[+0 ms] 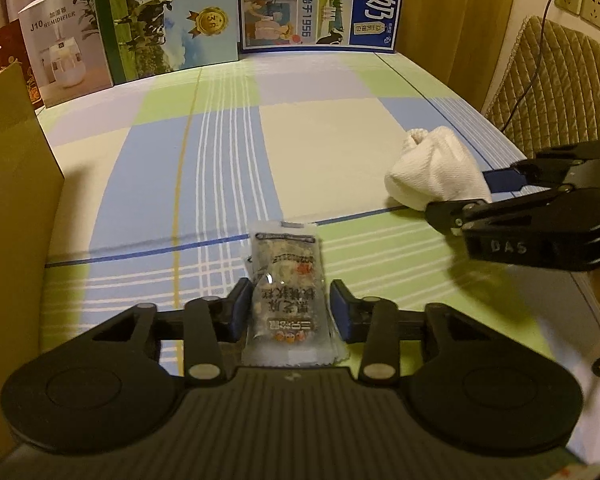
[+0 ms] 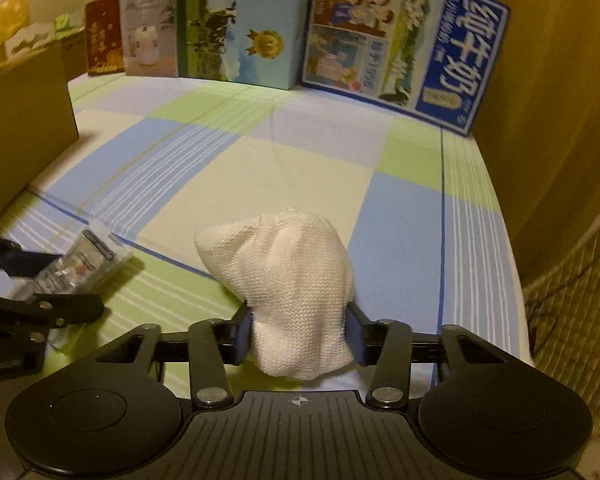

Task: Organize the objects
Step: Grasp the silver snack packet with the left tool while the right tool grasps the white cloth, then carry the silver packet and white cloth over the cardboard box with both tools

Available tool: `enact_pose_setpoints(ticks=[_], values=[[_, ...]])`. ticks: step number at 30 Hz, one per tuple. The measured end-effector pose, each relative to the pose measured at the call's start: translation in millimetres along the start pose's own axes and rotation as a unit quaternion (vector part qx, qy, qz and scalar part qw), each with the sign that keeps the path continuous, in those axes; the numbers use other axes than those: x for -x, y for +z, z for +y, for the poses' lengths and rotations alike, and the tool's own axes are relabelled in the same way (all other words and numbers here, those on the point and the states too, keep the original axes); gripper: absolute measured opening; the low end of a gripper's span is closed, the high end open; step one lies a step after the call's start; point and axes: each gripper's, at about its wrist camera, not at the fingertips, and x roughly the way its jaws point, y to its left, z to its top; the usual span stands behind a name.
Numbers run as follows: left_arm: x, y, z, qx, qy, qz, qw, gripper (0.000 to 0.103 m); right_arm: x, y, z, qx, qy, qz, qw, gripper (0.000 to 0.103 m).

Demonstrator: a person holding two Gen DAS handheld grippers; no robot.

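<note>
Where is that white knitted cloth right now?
The white cloth sits between the fingers of the right gripper, low in the middle of the right wrist view, above the checked tablecloth. The snack packet lies to its left.

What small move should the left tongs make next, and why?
Probably close on the snack packet: the left tongs straddle it with a gap on each side, so nothing is gripped yet, while the right tongs already pinch the white cloth.

A flat surface under a blue, green and cream checked cloth (image 1: 320, 136) fills mid-frame; printed cardboard cartons (image 1: 168, 20) stand along its top edge, a plain brown cardboard box (image 1: 8, 168) at left.
</note>
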Motion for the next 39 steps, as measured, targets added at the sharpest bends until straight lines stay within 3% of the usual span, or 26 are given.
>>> enact_pose_setpoints(ticks=[7,14,21,30,39], values=[[21,-13,-5,-0.001,-0.018,0.010,0.9998,0.032,32,-6,21,-0.016,0.006,0.021,1.000,0.038],[67,-34,-11,0.000,-0.028,0.013,0.9995,0.032,85,-36,28,-0.136,-0.003,0.030,0.990,0.038],[126,-58,-14,-0.001,-0.038,0.008,0.9993,0.032,148,-65,57,-0.178,0.002,0.026,0.984,0.038],[194,-81,-10,-0.002,-0.037,-0.008,0.9993,0.032,214,-79,87,-0.179,-0.001,0.013,0.984,0.038],[244,-92,-4,0.001,-0.036,-0.025,0.9990,0.032,253,-79,114,-0.158,0.003,-0.004,0.987,0.039]])
